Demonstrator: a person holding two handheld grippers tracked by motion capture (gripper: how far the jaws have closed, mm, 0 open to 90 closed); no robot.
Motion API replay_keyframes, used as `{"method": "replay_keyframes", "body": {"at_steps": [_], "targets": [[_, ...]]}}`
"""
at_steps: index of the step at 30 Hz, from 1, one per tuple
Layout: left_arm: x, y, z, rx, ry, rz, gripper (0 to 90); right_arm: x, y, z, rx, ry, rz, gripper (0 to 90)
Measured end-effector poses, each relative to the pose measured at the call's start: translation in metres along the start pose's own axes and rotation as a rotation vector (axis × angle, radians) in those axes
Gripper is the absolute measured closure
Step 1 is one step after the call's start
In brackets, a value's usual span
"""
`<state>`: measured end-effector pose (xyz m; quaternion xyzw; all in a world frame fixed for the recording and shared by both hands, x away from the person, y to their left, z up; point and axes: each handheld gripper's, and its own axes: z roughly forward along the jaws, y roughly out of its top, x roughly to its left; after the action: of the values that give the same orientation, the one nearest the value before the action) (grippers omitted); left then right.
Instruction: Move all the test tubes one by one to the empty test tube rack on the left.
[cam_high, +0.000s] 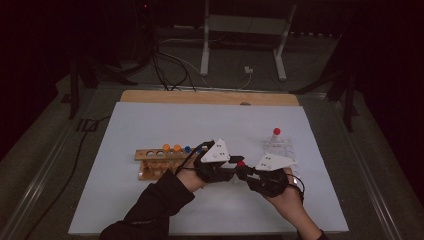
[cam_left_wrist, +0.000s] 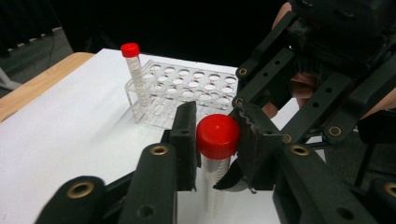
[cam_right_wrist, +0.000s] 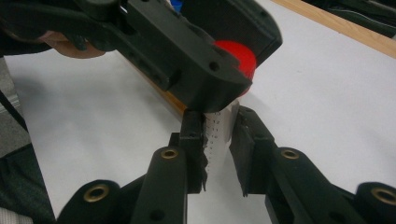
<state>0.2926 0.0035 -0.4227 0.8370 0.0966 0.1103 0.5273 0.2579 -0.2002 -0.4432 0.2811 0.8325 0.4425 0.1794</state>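
We see both claws meeting over the middle of the white bench (cam_high: 150, 200), each working on the same red-capped tube (cam_left_wrist: 217, 140). The right claw (cam_right_wrist: 218, 135) is clenched on the tube's clear body, its pads pressing either side of a printed graduation scale; we can make out the tick marks, but any numerals are too small to read. The left claw (cam_left_wrist: 215, 137) sits around the red cap, a pad close on each side; we cannot say for certain whether both pads already press on it. The tube is held above the bench, between the two racks.

Just behind it, in the left gripper view, stands a clear plastic rack (cam_left_wrist: 187, 88) with many round holes, and a second red-capped tube (cam_left_wrist: 133, 74) stands upright in its near corner, also marked with a fine scale. In the high view a wooden rack (cam_high: 160, 162) lies to the left, carrying orange-capped and blue-capped tubes. We read no brand or label anywhere.
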Motion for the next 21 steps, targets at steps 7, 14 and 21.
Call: {"method": "replay_keyframes", "body": {"at_steps": [7,14,21], "targets": [[0.002,0.001,0.0,0.004,-0.003,0.005,71.9,-0.001,-0.001,0.0,-0.003,-0.005,0.001,74.5],[0.003,0.001,-0.007,0.005,0.02,0.002,72.0,-0.001,-0.001,-0.001,-0.023,0.013,0.007,53.3],[0.005,0.003,-0.022,0.001,0.043,0.006,72.0,0.0,0.0,-0.001,-0.028,0.006,0.018,24.1]]}}
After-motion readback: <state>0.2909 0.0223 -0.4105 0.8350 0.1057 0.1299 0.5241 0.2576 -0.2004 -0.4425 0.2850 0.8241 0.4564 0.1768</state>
